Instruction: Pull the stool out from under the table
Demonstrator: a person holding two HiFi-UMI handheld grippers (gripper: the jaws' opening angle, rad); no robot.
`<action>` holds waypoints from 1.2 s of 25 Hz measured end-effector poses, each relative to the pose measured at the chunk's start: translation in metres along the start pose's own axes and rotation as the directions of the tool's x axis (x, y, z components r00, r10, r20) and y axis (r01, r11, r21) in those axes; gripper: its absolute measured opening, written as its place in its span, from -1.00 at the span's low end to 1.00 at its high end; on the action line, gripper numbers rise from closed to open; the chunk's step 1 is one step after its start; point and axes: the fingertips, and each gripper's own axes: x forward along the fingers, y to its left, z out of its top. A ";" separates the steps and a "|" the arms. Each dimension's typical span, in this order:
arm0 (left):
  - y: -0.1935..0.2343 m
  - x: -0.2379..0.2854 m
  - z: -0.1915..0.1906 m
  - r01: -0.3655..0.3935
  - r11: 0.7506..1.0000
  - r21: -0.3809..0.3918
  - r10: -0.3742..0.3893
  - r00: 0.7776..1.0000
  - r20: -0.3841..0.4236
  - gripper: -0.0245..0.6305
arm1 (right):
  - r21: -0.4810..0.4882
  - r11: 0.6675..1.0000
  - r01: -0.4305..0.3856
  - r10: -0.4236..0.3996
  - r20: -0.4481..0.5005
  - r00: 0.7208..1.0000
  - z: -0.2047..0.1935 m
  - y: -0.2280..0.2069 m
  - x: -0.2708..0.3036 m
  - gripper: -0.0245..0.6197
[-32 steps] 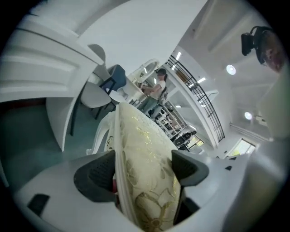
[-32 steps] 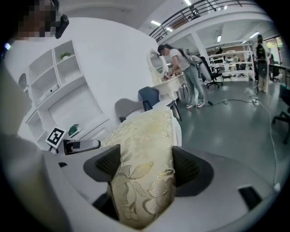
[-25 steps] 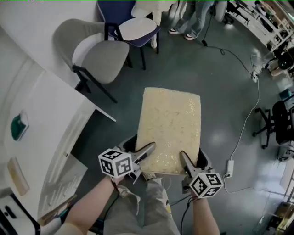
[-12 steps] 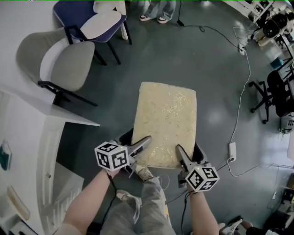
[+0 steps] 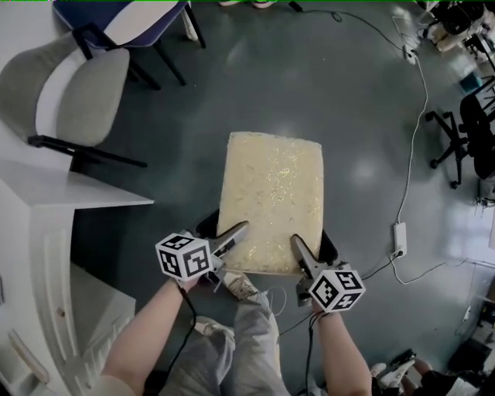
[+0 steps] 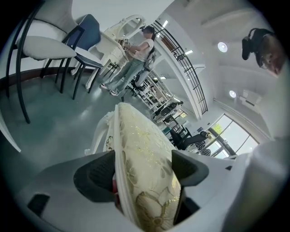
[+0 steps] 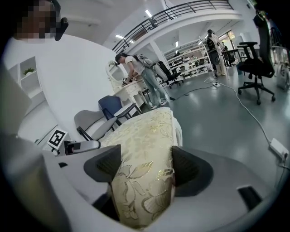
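The stool [image 5: 271, 193] has a cream seat cushion with a gold leaf pattern and stands on the grey floor, out from the white table [image 5: 69, 193]. Both grippers hold its near edge. My left gripper [image 5: 230, 237] is shut on the seat's near left corner, and in the left gripper view the cushion [image 6: 140, 145] fills the space between the dark pads [image 6: 93, 179]. My right gripper [image 5: 300, 254] is shut on the near right corner; in the right gripper view the cushion [image 7: 145, 136] is squeezed between both pads [image 7: 192, 170]. The stool's legs are mostly hidden beneath the seat.
A grey chair [image 5: 85, 100] and a blue chair [image 5: 131, 19] stand by the table at the upper left. A cable with a power strip [image 5: 399, 240] runs along the floor at the right, near a black office chair [image 5: 464, 131]. The person's legs [image 5: 232, 348] are just behind the stool.
The table and the two chairs have slid up and left in the head view while the stool stays between the grippers: the stool has come farther away from the table. Both grips are unchanged.
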 end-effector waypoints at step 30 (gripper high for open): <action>0.060 0.027 -0.102 -0.001 0.999 0.053 0.009 0.987 -0.158 0.25 | 0.094 0.994 0.053 -0.052 -0.010 0.999 -0.119 -0.053 0.014 0.20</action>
